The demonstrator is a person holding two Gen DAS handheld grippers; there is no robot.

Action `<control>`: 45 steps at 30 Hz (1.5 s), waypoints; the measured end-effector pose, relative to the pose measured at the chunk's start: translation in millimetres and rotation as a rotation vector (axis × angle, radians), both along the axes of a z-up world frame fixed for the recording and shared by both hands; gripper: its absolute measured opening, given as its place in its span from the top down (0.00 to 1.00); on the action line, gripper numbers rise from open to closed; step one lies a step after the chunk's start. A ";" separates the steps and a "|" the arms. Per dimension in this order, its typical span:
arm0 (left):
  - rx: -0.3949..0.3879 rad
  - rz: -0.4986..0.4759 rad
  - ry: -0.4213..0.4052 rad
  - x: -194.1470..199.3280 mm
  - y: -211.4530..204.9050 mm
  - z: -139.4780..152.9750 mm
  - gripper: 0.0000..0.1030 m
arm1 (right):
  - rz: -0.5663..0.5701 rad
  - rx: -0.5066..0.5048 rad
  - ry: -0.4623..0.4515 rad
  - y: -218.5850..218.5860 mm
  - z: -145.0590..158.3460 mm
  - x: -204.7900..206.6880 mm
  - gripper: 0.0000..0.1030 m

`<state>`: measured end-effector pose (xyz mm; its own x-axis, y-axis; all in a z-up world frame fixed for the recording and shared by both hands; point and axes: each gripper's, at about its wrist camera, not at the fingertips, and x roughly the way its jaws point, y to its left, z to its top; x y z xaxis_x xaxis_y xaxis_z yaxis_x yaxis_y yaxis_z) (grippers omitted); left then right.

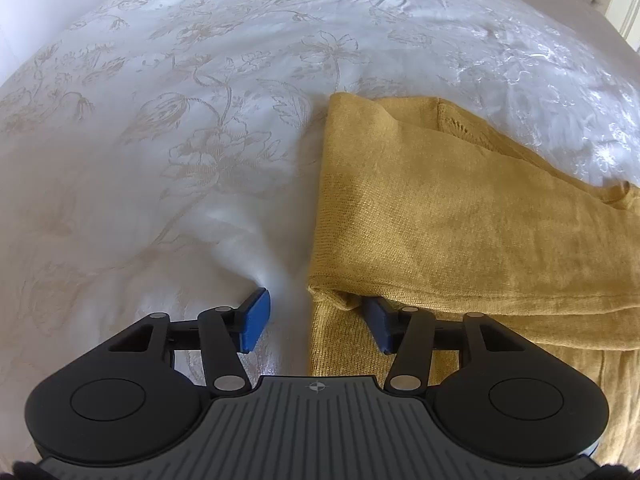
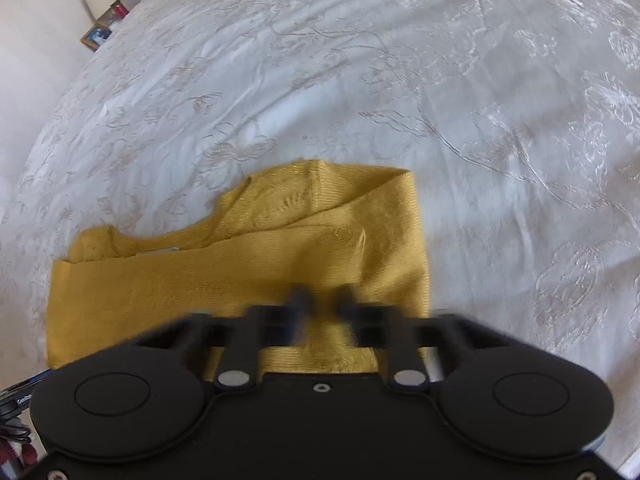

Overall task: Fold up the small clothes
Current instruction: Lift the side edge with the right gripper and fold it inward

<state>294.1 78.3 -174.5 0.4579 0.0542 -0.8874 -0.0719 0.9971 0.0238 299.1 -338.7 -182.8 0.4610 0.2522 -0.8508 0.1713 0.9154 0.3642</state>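
Left wrist view: the sweater point(image 1: 460, 232) lies partly folded on the bedspread point(image 1: 160, 120) ahead of the half-open, empty left gripper point(image 1: 316, 320); the right gripper point(image 2: 322, 312), blurred, looks nearly closed above it; more folds remain.

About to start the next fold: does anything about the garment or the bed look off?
Mostly tidy. The mustard-yellow knit garment lies folded on the white floral-embroidered bedspread, but at its near left corner a layer has curled up, with one blue pad of the left gripper tucked under it. No stains or damage visible.
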 end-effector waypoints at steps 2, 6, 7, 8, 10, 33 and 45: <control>-0.004 -0.001 -0.002 -0.8 1.2 -0.1 0.50 | 0.009 0.040 -0.056 4.1 18.6 -3.8 0.86; -0.004 -0.004 -0.006 -2.5 0.7 0.6 0.51 | 0.040 0.149 -0.208 16.6 76.3 -8.1 0.86; -0.002 -0.004 -0.007 -2.8 0.0 1.2 0.51 | 0.051 0.174 -0.248 20.0 92.2 -7.1 0.86; 0.000 -0.006 -0.010 -3.5 -1.3 2.2 0.51 | 0.062 0.196 -0.284 23.8 107.1 -6.7 0.86; 0.010 -0.015 -0.022 -6.2 -5.3 5.1 0.51 | 0.084 0.234 -0.352 32.2 135.7 -5.6 0.86; 0.023 0.213 -0.067 10.2 33.6 -5.5 0.39 | 0.050 0.172 -0.284 37.0 127.5 -12.7 0.85; 0.198 -0.093 -0.081 0.4 19.3 -2.2 0.33 | -0.049 0.053 -0.034 7.3 30.9 -39.5 0.85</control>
<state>294.5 97.6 -176.7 0.5381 0.1777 -0.8240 0.0108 0.9760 0.2175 259.7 -331.4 -151.9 0.5026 0.2730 -0.8203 0.2025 0.8853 0.4187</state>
